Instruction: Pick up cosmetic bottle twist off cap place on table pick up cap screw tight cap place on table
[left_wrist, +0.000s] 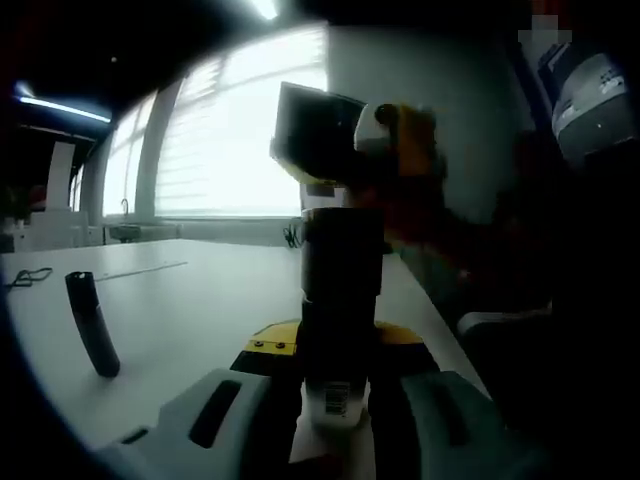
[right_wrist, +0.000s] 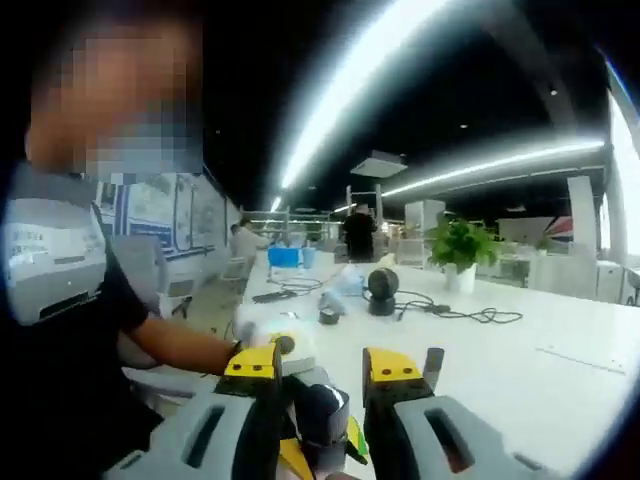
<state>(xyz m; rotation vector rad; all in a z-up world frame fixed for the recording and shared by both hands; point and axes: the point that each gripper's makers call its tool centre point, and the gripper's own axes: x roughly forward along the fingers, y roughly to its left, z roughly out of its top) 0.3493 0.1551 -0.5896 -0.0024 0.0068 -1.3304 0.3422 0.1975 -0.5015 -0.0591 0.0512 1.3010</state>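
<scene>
In the left gripper view the left claw (left_wrist: 335, 405) is clenched on the lower body of the cosmetic bottle (left_wrist: 340, 300), which stands upright above the white table (left_wrist: 190, 310), its long axis running straight up to where the right claw (left_wrist: 345, 150) sits over its top. A dark slanted object (left_wrist: 92, 325) stands well apart on the table. The right gripper view shows instead the bottle's dark cap (right_wrist: 320, 415) end-on, grasped between the right claw's (right_wrist: 320, 400) yellow-tipped jaws, with a potted plant (right_wrist: 460, 250) far across the table.

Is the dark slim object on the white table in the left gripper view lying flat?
No. The dark slim object stands nearly upright on the white table, leaning only slightly.
</scene>
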